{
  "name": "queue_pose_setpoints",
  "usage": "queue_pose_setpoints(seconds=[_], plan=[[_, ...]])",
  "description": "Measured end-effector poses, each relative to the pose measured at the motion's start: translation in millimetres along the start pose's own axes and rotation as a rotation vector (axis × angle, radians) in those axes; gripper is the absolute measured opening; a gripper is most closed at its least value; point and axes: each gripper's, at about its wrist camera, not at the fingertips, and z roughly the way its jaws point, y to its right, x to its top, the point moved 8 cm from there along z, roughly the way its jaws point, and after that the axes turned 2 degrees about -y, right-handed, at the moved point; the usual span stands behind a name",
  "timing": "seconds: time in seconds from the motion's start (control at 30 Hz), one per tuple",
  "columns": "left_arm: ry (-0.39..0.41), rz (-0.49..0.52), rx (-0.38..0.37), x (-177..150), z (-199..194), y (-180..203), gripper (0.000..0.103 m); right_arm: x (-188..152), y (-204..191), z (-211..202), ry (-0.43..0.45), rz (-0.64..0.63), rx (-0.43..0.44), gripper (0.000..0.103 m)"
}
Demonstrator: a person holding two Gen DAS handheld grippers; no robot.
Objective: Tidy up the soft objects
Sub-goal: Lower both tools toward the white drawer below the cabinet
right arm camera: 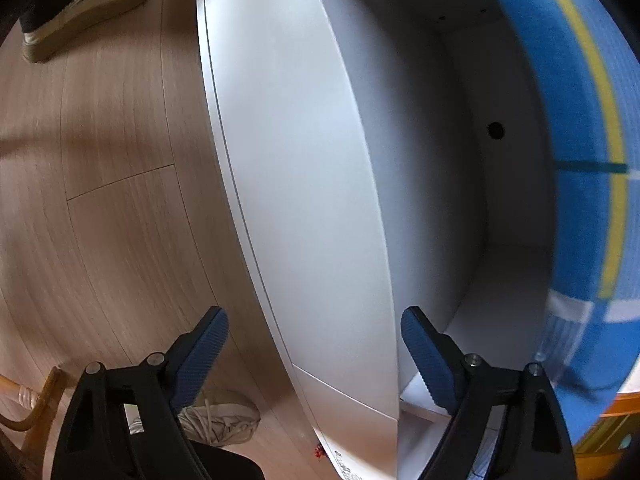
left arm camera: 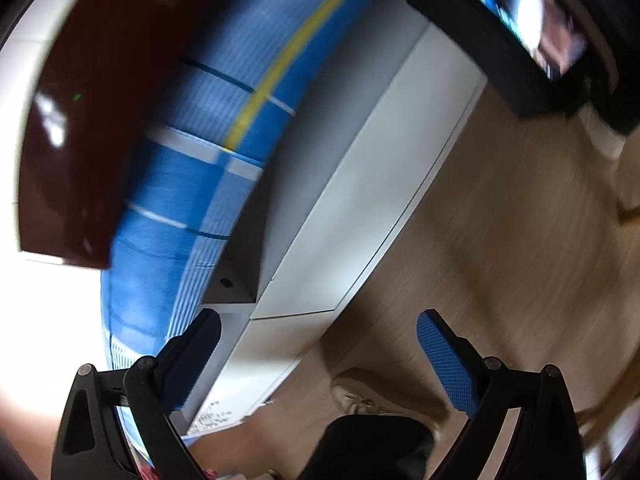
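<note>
Blue-padded, the left gripper and right gripper both gape empty above a white cabinet. Beyond it lies the blue plaid bedding, likely light, limp and bulky; best pinched at a folded edge.

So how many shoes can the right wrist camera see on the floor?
2: one beige shoe at the top left, the other shoe at the bottom, behind the right gripper's left finger, partly hidden.

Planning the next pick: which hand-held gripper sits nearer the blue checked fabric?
Probably left: the left hand-held gripper has one finger overlapping the blue fabric; the right hand-held gripper faces the white panel.
</note>
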Motion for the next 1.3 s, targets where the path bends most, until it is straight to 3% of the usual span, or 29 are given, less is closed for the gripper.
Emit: queue_pose_setpoints(seconds=[0.13, 0.33, 0.77, 0.97, 1.3], plan=[[-0.012, 0.049, -0.003, 10.2, 16.4, 3.0, 0.099, -1.4, 11.8, 3.5, -0.025, -0.013, -0.021, 0.087], [0.000, 0.208, -0.006, 21.0, 46.6, 3.6, 0.099, 3.9, 21.1, 8.7, -0.040, -0.021, 0.019, 0.088], [-0.034, 0.282, -0.104, 41.5, 97.8, 22.9, 0.103, 11.6, 14.7, 5.3, -0.037, -0.034, 0.025, 0.088], [-0.039, 0.356, -0.030, 43.6, 97.7, 26.3, 0.103, 4.3, 11.6, 14.9, -0.040, -0.065, 0.007, 0.088], [-0.075, 0.341, -0.043, 37.0, 94.9, 47.9, 0.103, -2.6, -11.7, 14.0, -0.058, -0.131, -0.023, 0.088]])
